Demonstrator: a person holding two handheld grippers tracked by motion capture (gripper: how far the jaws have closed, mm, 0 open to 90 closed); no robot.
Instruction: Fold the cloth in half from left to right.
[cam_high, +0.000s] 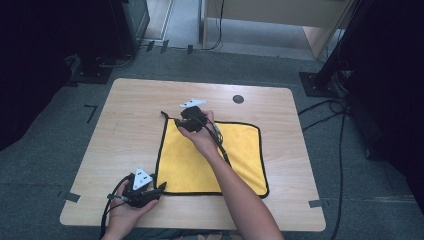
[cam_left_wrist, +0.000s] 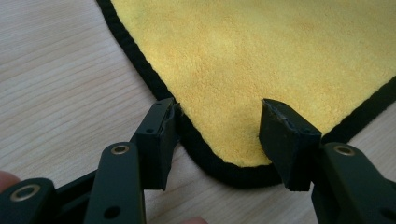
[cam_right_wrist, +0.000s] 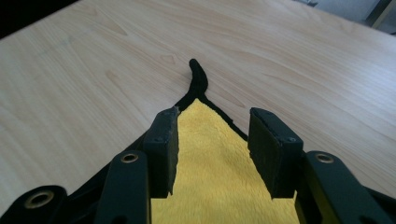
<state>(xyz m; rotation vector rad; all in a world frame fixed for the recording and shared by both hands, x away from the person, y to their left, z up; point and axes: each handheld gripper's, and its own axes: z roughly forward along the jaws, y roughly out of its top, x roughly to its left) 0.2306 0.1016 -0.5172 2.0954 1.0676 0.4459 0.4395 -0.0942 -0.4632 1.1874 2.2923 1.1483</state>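
Your yellow cloth (cam_high: 212, 157) lies flat on the worktop (cam_high: 130, 125), a little right of the middle, its near edge close to the worktop's near edge. A black hem runs round it, and a short black loop (cam_right_wrist: 197, 74) sticks out from its far left corner toward the worktop's far edge.

Your left tool (cam_high: 159, 189) sits low at the cloth's near left corner, close to the worktop's near edge and left of its middle. In the left gripper view (cam_left_wrist: 217, 135) its jaws stand partly apart, one on either side of the rounded corner: the one at that view's left is over bare wood just outside the hem, the other is over the yellow pile. The pads do not press on the cloth, and you hold nothing with this tool.

Your right tool (cam_high: 176, 121) reaches across the cloth to its far left corner, near the middle of the worktop. In the right gripper view (cam_right_wrist: 212, 135) its jaws are also half apart and straddle the pointed corner, with yellow cloth showing between them and the loop lying on the wood just beyond the tips. Whether the pads touch the pile there you cannot tell, but they are not clamped on it.

A small dark round disc (cam_high: 238, 99) sits in the worktop near its far edge, right of the middle, well apart from the cloth.
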